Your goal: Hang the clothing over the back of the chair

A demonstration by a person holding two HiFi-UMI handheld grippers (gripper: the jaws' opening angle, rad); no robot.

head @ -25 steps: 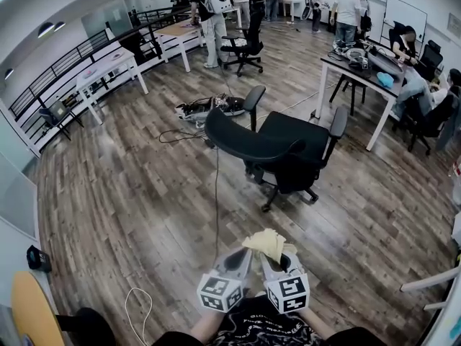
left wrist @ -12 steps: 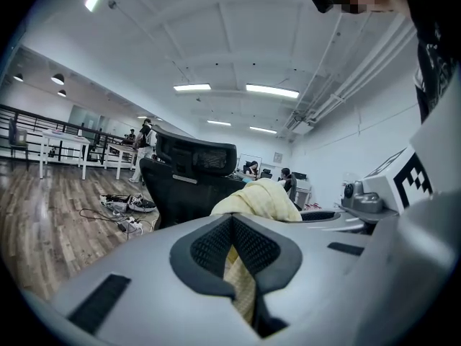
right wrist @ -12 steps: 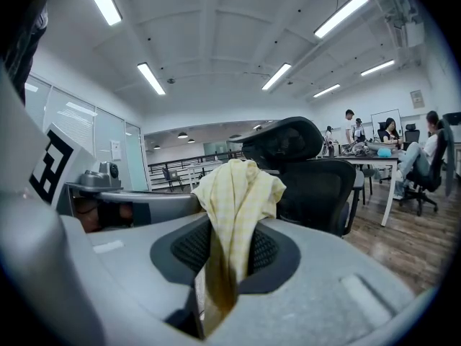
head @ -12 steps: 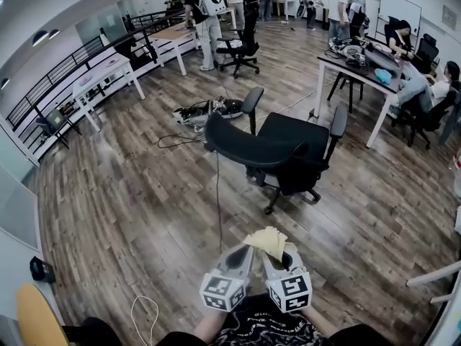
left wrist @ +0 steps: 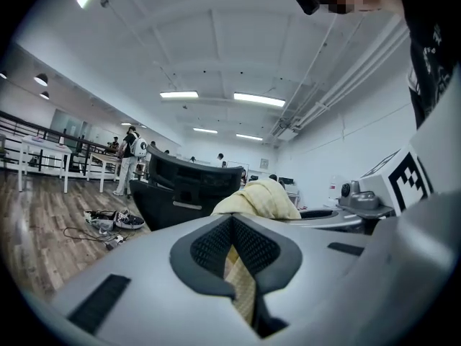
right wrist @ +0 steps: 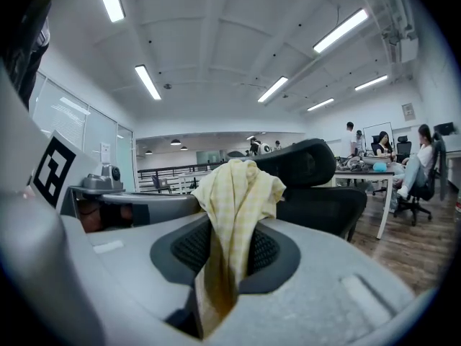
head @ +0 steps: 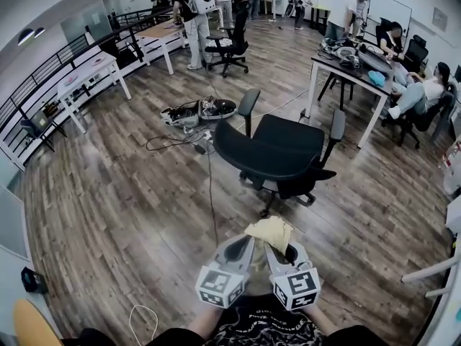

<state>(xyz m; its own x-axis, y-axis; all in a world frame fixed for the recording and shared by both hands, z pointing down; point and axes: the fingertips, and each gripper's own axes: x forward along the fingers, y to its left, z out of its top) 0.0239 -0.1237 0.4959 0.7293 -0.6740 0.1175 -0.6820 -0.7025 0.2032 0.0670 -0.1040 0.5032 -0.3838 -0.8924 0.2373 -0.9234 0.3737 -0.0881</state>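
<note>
Jaws of left gripper (head: 246, 242) and right gripper (head: 279, 249) each clamp the bunched yellow cloth (head: 269, 231), held short of the chair (head: 274, 157), whose back faces them, ready for draping.

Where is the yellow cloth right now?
In the head view the yellow cloth is low and centre, clamped by the left gripper and the right gripper side by side, short of the black office chair.
</note>
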